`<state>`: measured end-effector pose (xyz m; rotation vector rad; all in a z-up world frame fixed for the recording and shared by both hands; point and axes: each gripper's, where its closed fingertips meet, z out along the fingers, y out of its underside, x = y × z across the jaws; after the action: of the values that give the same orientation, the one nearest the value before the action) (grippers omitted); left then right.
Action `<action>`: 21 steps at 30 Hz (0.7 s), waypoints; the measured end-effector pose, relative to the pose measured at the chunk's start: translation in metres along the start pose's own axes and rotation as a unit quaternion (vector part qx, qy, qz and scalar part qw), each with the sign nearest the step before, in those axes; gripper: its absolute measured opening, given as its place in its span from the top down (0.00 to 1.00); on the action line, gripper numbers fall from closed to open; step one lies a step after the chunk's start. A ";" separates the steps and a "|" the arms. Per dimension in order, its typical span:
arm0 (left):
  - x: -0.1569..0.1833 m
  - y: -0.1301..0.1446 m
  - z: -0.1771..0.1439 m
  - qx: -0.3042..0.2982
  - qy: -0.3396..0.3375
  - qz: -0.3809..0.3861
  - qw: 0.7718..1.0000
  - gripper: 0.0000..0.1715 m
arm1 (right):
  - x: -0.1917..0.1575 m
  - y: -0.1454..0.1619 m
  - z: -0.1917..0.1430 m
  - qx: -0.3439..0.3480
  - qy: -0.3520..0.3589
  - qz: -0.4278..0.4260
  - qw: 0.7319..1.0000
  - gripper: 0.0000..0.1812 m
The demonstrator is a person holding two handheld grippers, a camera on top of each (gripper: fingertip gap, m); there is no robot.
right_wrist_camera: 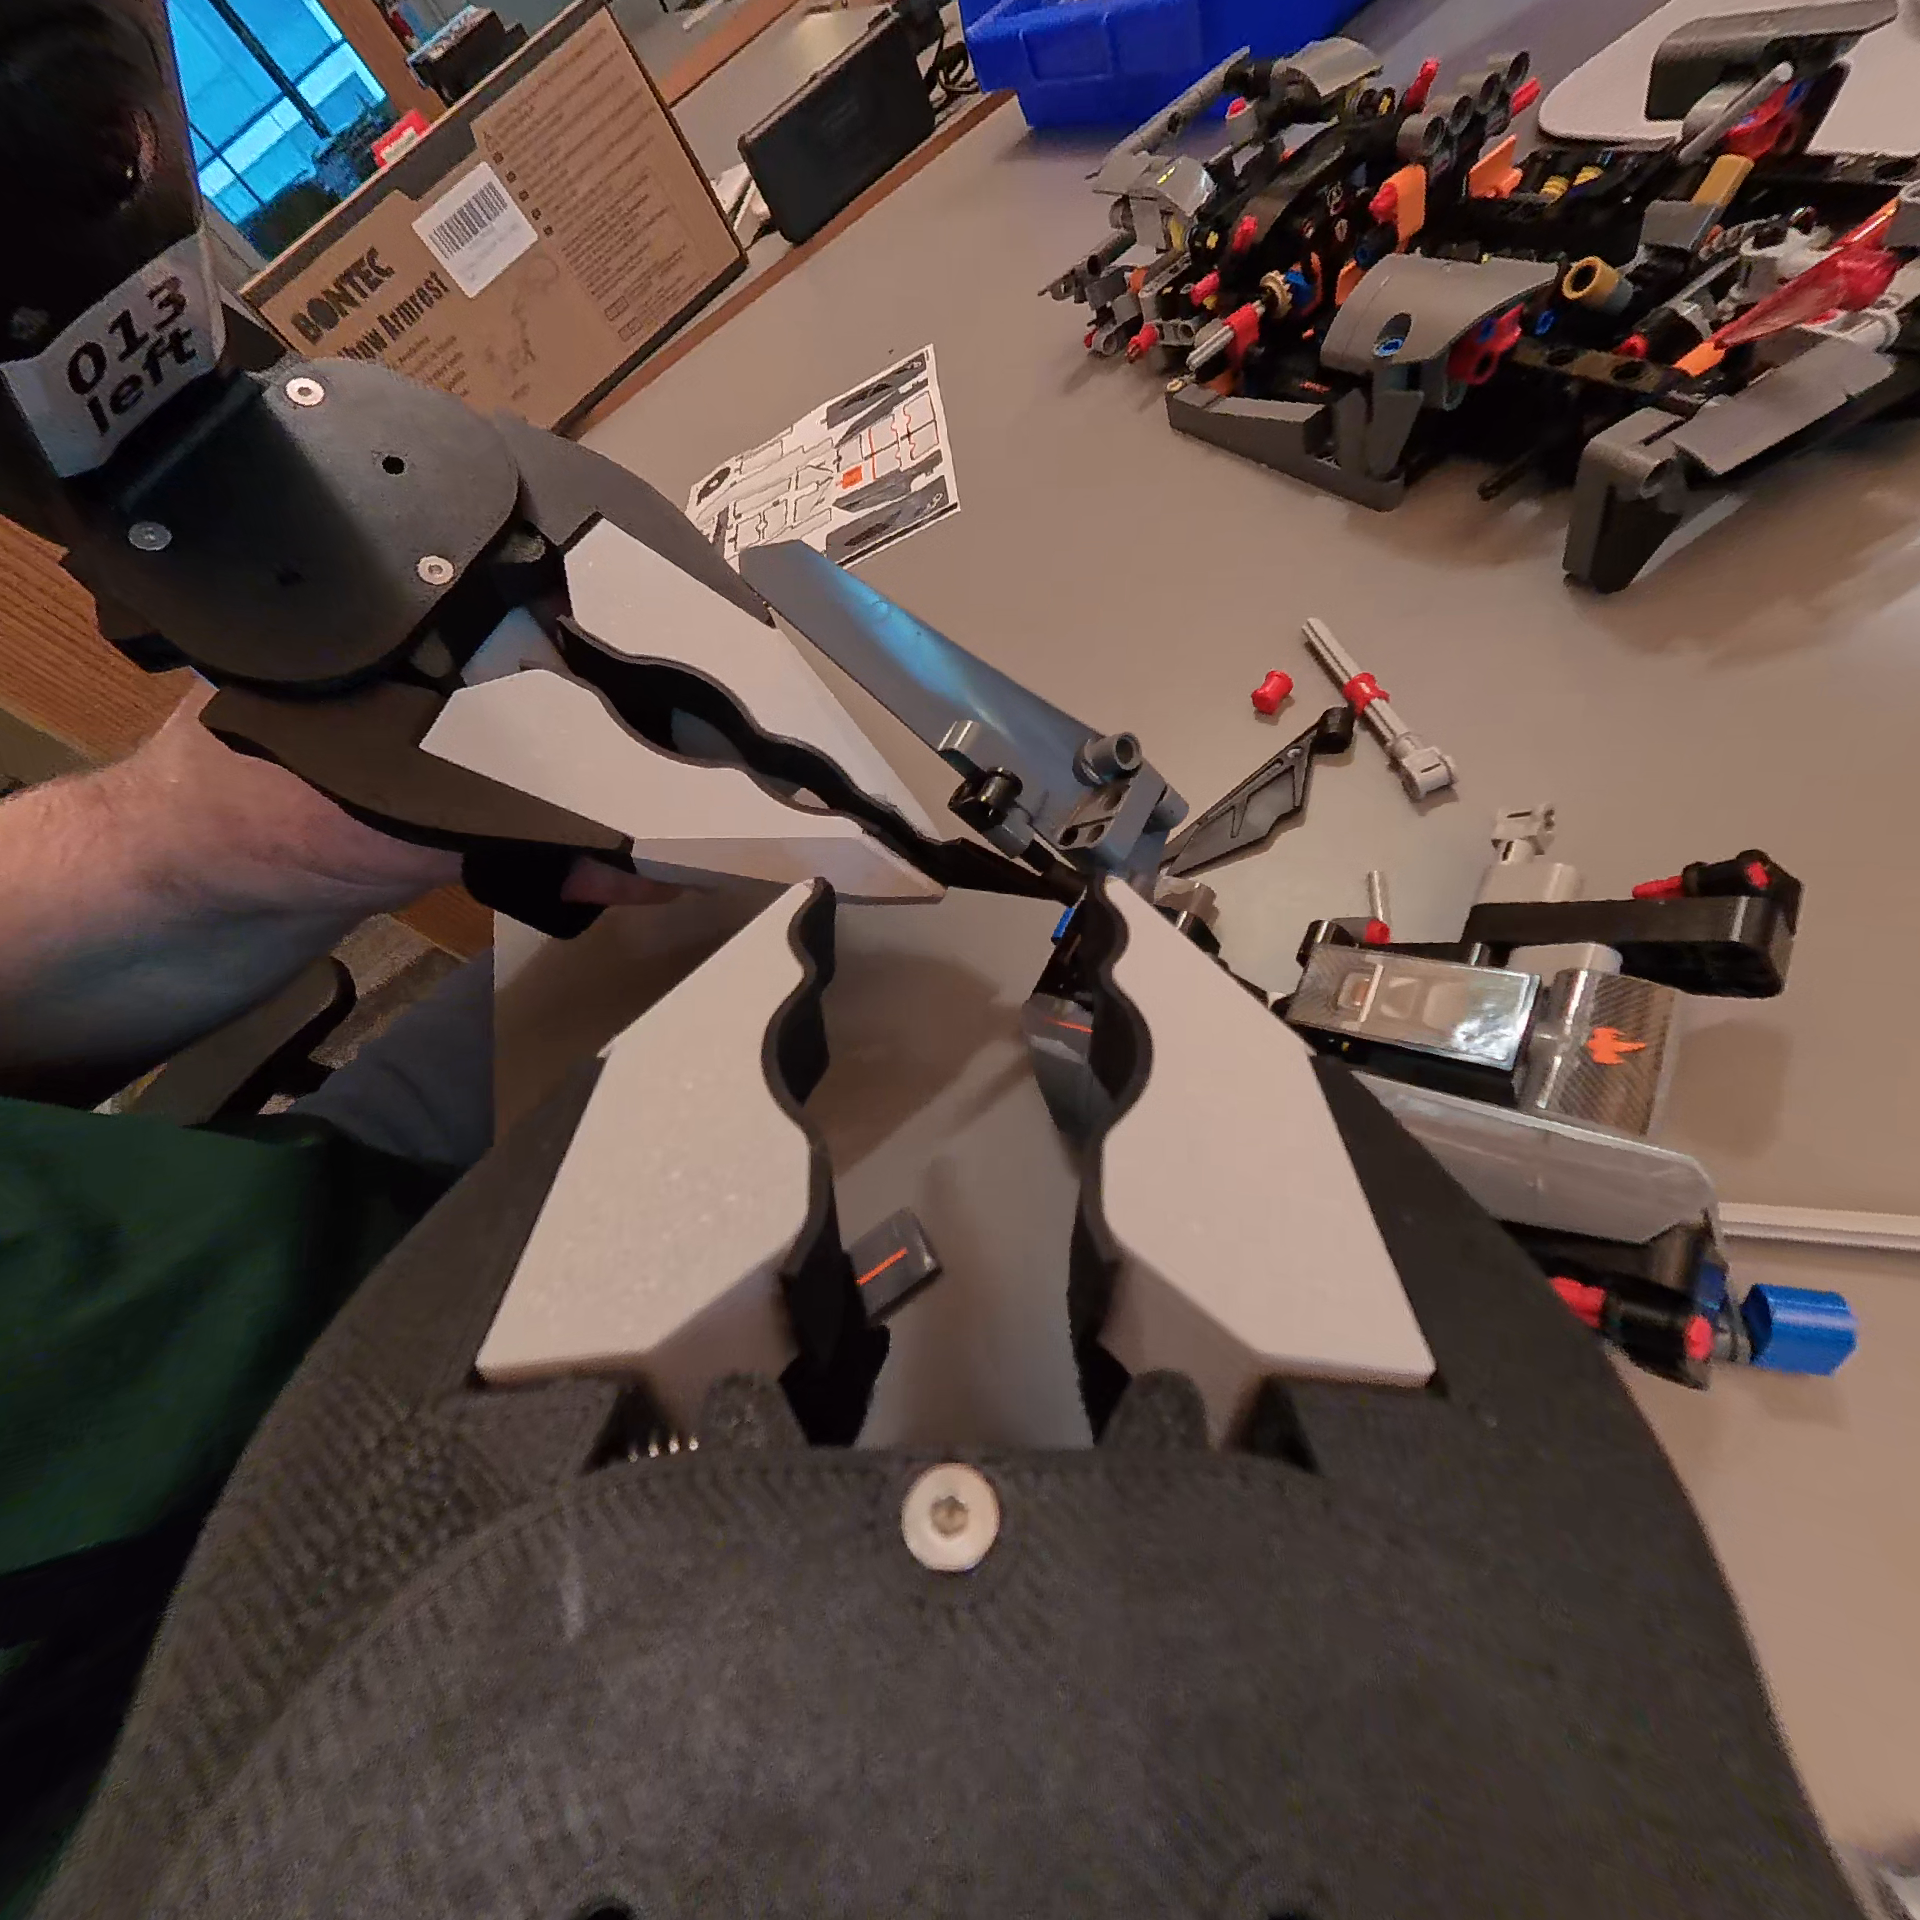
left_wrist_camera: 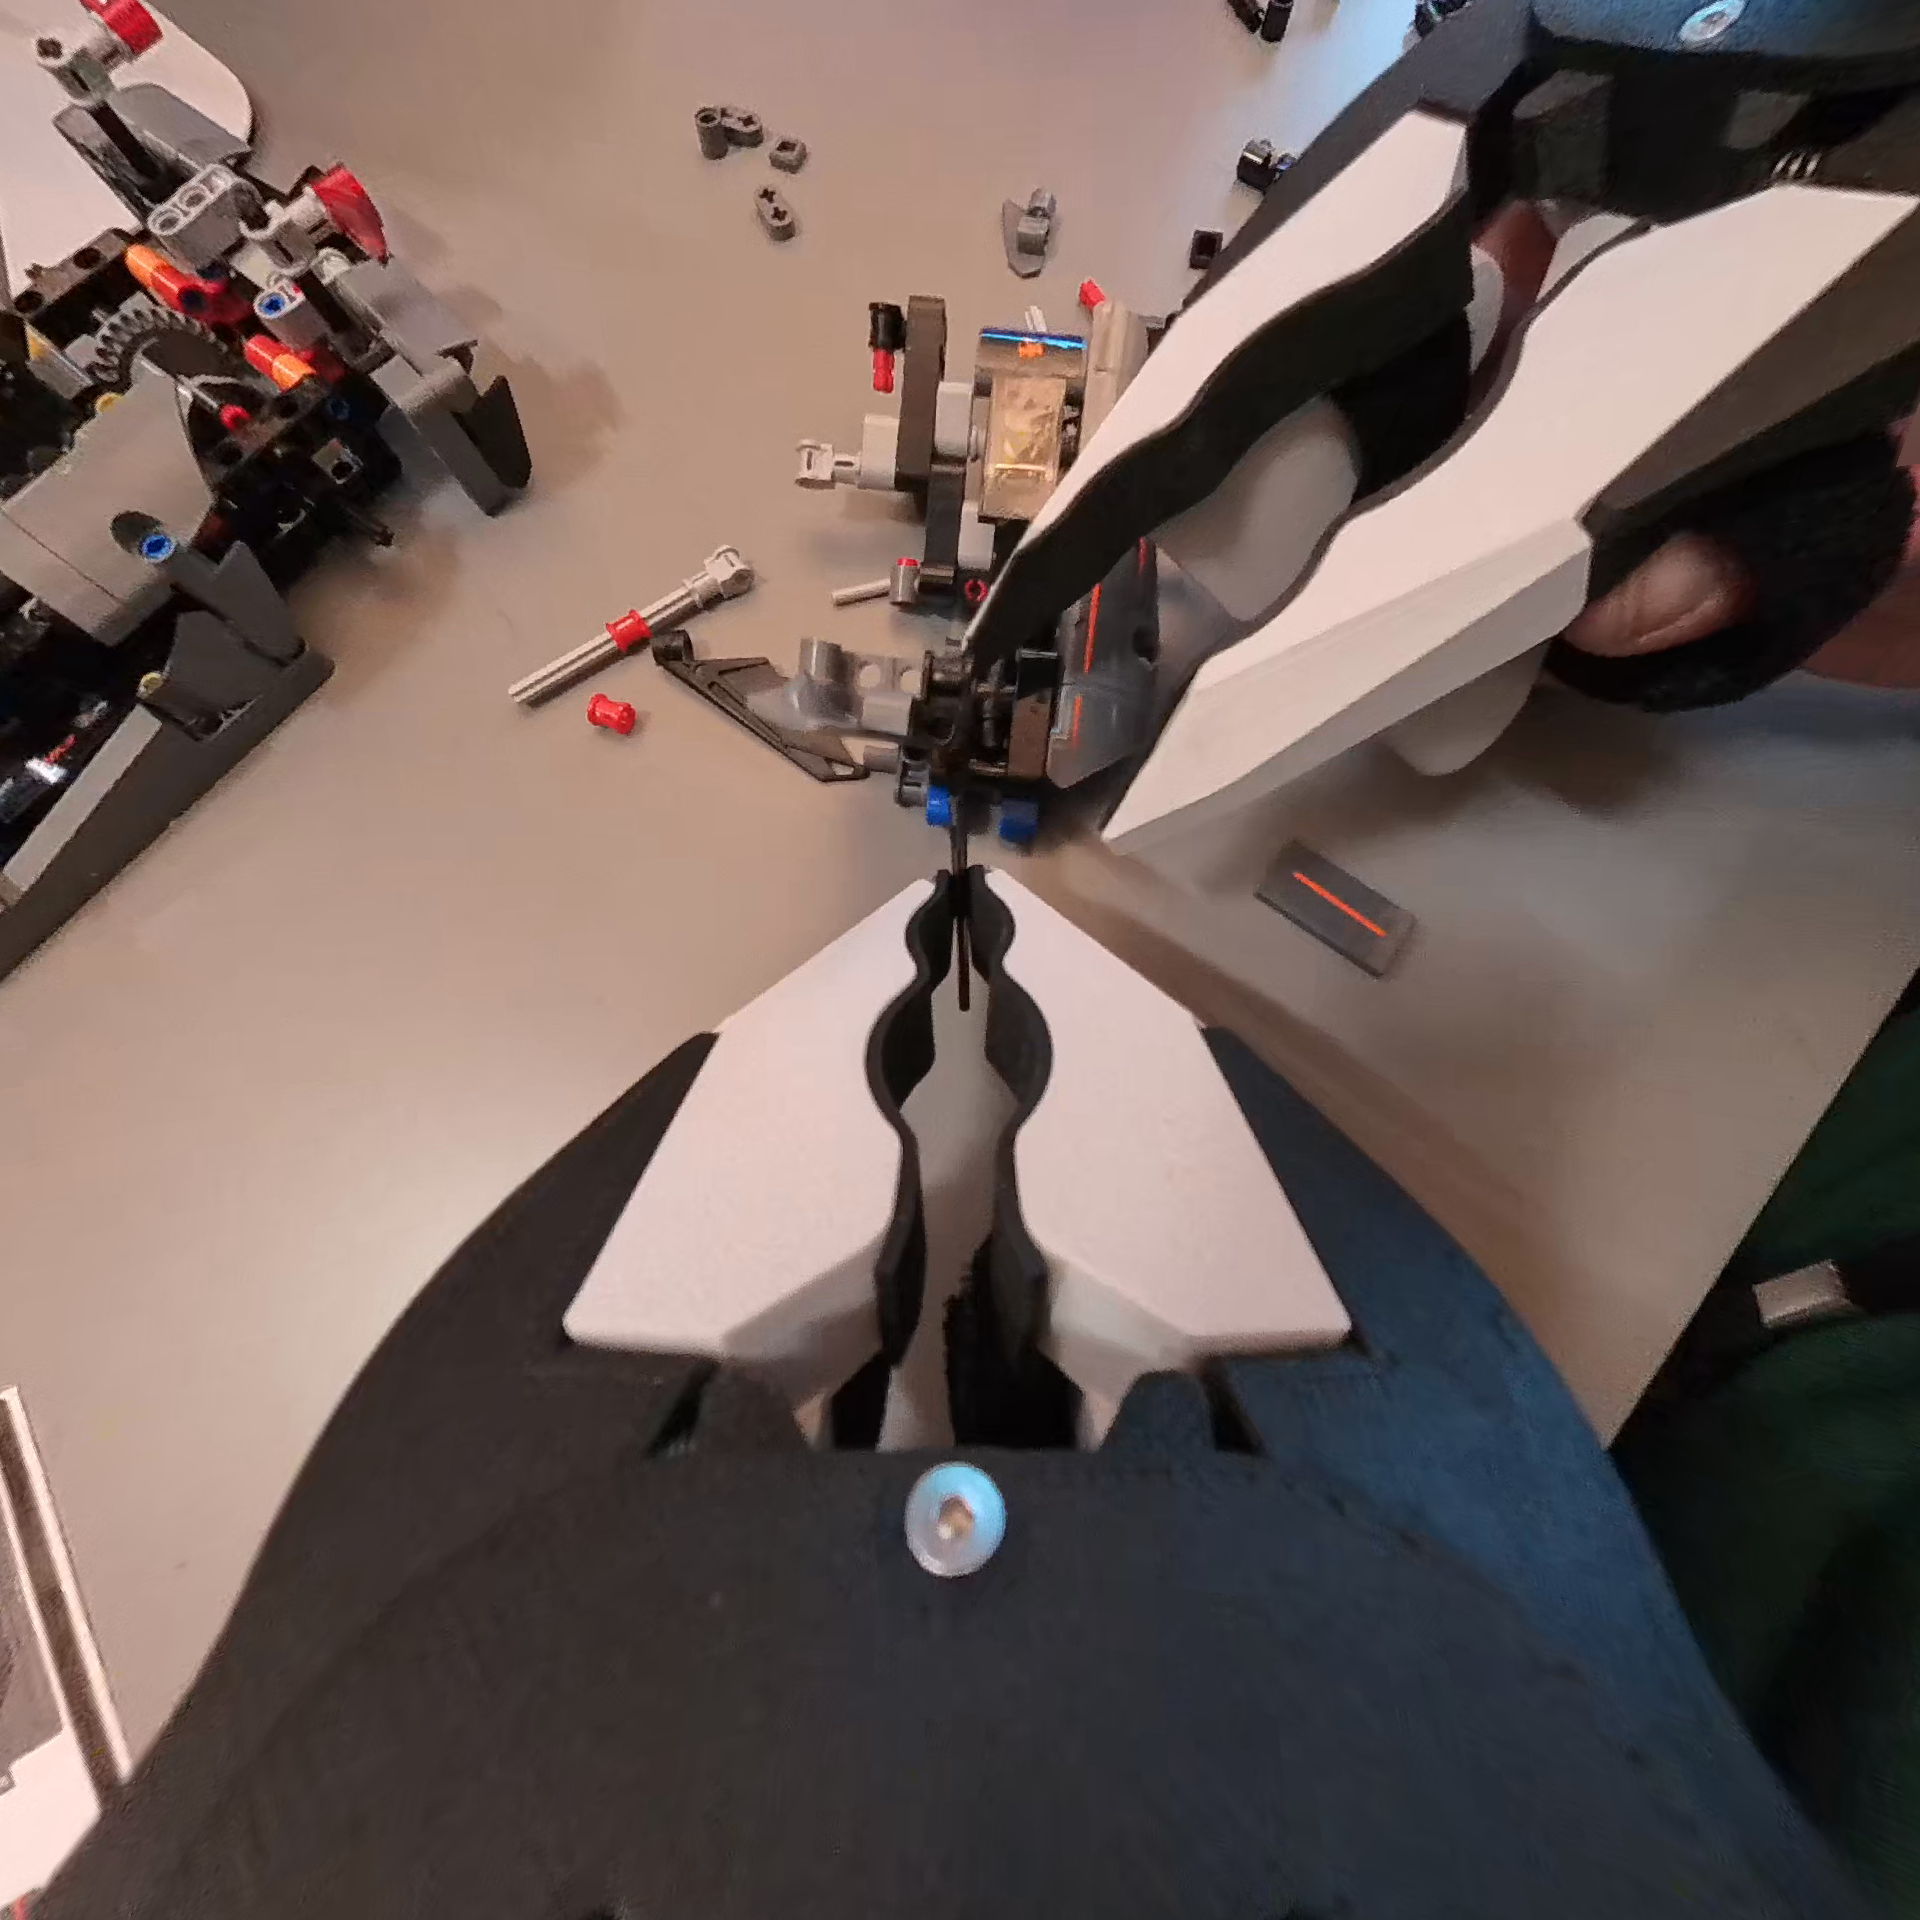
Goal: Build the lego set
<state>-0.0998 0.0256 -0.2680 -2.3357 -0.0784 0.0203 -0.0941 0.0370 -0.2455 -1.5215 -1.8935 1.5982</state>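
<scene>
Big model mostly built, sits on desk. Loose bits left. Left gripper pinches thin black rod. Right gripper spread around small dark piece.

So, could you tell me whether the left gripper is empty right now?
No, the left gripper is shut on a thin black axle.

We are pressing the left gripper fingers together, tips pointing forward and down. We are keeping the right gripper spread wide, its fingertips meeting the left tips from the side.
</scene>
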 end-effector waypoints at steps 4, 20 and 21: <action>0.000 -0.001 0.000 -0.001 0.003 0.007 1.000 1.00 | -0.001 -0.001 0.000 0.005 0.000 0.005 1.000 0.75; -0.003 -0.002 -0.001 -0.006 0.004 0.016 1.000 1.00 | 0.001 -0.002 0.005 0.009 0.008 0.028 1.000 0.75; -0.003 -0.002 -0.002 -0.005 0.004 0.015 1.000 1.00 | 0.002 -0.003 0.005 0.015 0.011 0.033 0.999 0.76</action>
<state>-0.1032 0.0258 -0.2653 -2.3476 -0.0389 0.0246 -0.1001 0.0360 -0.2453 -1.6000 -1.8178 1.6216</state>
